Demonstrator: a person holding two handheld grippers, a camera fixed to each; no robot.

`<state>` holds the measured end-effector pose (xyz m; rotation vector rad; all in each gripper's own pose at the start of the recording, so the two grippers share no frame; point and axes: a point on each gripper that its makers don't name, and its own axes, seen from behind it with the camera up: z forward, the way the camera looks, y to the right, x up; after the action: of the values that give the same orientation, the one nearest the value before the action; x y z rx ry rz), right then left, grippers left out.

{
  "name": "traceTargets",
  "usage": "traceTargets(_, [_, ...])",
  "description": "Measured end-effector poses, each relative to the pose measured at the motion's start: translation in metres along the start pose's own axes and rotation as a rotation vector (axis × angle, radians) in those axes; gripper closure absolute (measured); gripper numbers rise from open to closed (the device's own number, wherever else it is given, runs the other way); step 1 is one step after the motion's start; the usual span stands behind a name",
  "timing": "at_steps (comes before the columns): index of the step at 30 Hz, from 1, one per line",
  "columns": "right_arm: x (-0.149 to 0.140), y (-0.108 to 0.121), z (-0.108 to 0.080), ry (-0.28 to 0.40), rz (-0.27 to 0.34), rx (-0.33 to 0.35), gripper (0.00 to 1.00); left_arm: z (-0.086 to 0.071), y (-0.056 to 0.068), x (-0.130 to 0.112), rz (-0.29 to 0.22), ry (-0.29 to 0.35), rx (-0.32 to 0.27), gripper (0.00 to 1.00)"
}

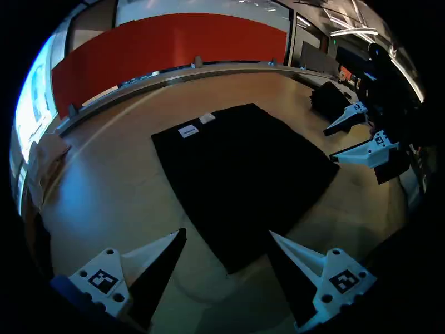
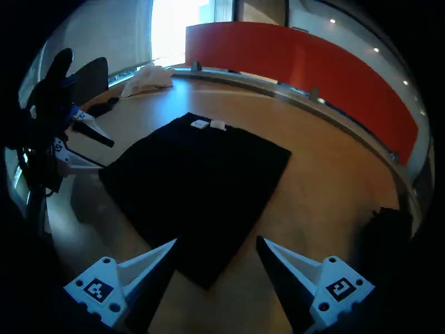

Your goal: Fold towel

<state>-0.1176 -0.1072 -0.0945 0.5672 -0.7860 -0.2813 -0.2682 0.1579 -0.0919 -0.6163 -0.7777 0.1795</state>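
A black towel (image 1: 245,178) lies flat on the wooden table, with two small white tags (image 1: 188,131) at its far edge. In the left gripper view, my left gripper (image 1: 225,250) stands open just above the towel's near corner, nothing between its fingers. The right gripper (image 1: 356,136) hangs open at the towel's right corner, held by a dark-sleeved hand. In the right gripper view the same towel (image 2: 200,178) spreads ahead, and my right gripper (image 2: 217,259) is open over its near corner. The left gripper (image 2: 83,145) is open at the towel's left corner.
A red partition (image 1: 167,44) runs along the table's far edge behind a metal rail. A dark bundle (image 1: 328,100) sits at the back right. A pale cloth heap (image 2: 147,78) lies at the far end. Another dark object (image 2: 389,228) rests at the right.
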Motion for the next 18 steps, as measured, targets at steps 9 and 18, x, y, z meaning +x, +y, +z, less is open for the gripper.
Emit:
traceTargets(9, [-0.020, -0.005, 0.003, -0.042, -0.023, 0.017, 0.00, 0.002, 0.007, -0.018, 0.005, -0.039, -0.021, 0.00])
traceTargets(18, [-0.034, -0.007, 0.003, -0.071, -0.043, 0.032, 0.00, 0.006, 0.012, -0.029, 0.032, -0.064, -0.039, 0.00])
